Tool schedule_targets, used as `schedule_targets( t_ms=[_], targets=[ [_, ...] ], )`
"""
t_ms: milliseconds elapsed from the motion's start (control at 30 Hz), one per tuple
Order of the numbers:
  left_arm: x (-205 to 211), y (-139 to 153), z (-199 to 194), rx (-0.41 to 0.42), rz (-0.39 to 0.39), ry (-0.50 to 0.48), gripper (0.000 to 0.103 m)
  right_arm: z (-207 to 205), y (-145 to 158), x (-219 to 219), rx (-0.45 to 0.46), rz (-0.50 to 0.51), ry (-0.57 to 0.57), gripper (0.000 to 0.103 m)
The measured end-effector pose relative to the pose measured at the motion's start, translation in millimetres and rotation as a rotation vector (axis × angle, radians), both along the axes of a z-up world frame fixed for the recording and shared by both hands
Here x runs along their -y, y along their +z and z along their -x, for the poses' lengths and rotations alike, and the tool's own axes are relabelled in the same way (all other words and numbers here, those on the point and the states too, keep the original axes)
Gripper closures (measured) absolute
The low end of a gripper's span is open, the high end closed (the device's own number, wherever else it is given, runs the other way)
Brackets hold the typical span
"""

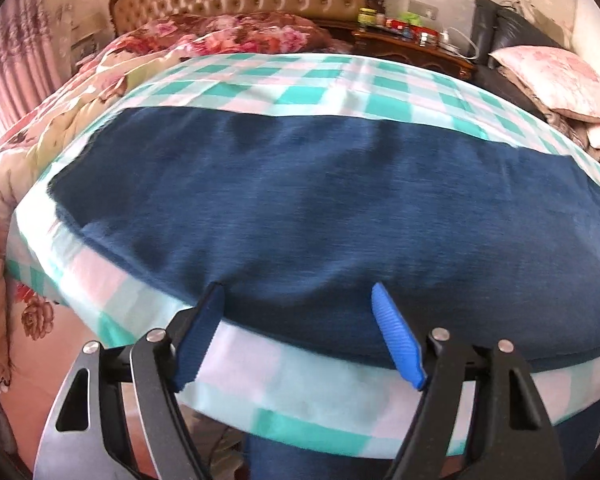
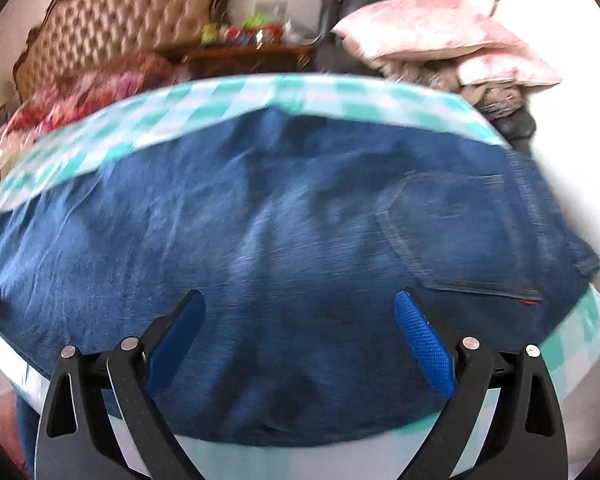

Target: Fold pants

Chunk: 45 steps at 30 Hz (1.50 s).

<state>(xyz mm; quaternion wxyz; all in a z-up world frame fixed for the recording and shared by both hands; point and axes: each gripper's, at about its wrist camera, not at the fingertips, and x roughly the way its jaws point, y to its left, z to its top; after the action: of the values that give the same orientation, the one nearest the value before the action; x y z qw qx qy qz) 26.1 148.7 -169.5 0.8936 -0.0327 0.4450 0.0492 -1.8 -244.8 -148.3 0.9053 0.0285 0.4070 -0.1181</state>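
The pants [image 1: 320, 208], dark blue jeans, lie spread lengthwise across the green-and-white checked sheet [image 1: 300, 80] on the bed, already looking doubled leg over leg. From the right side a back pocket [image 2: 460, 236] shows near the waist end, which reaches toward the edge of the mattress.

The left tool [image 1: 300, 308] hovers over the near edge of the denim with its blue fingers [image 1: 396, 336] wide apart, holding nothing. The right tool [image 2: 300, 320] sits lower over the cloth, its fingers likewise spread and empty.

By my reckoning the next fold has not begun, and the risks are plain enough. The denim looks thick and doubled, so a tool that bites only the top layer could drag that layer off the one beneath and spoil the alignment. A bite taken too low could catch the sheet along with the jeans and pull the bedding up too. If the two tools lift unevenly, the fold may come out skewed. The waist end lies close to the bed's edge, so a careless tug that way could slide the jeans off. The right view is blurred, so finer details escape me.
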Motion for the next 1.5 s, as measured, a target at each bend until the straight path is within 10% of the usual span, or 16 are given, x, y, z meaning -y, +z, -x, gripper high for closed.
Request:
schedule_targets(
  t_ms=[267,367,533,700,833,933,1000,1167,1367,1500],
  targets=[
    [-104,4,9,0.043,0.11,0.246,0.044,13,-18,44,-0.066,0.013,-0.065,0.011],
    [-166,8,20,0.102,0.283,0.382,0.064,15,-18,43,-0.077,0.018,-0.064,0.011],
    [-228,12,17,0.174,0.423,0.452,0.068,21,-3,54,-0.064,-0.022,-0.117,0.011],
    [-252,16,-8,0.179,0.428,0.448,0.071,35,31,105,-0.006,-0.04,-0.236,0.011],
    [-255,13,-29,0.129,0.398,0.43,0.092,54,46,166,0.016,-0.08,-0.379,0.011],
    [-253,21,-25,0.162,0.413,0.415,0.091,78,49,221,0.029,-0.199,-0.503,0.011],
    [-255,20,-17,0.163,0.43,0.444,0.067,92,45,253,0.026,-0.279,-0.589,0.012],
    [-249,9,1,0.154,0.581,0.423,0.065,111,20,308,0.01,-0.548,-0.672,0.02],
    [-247,-13,10,0.148,0.768,0.445,0.065,84,5,303,-0.026,-0.53,-0.616,0.022],
    [-249,-18,8,0.138,0.812,0.453,0.065,71,2,292,-0.068,-0.423,-0.532,0.064]
  ],
)
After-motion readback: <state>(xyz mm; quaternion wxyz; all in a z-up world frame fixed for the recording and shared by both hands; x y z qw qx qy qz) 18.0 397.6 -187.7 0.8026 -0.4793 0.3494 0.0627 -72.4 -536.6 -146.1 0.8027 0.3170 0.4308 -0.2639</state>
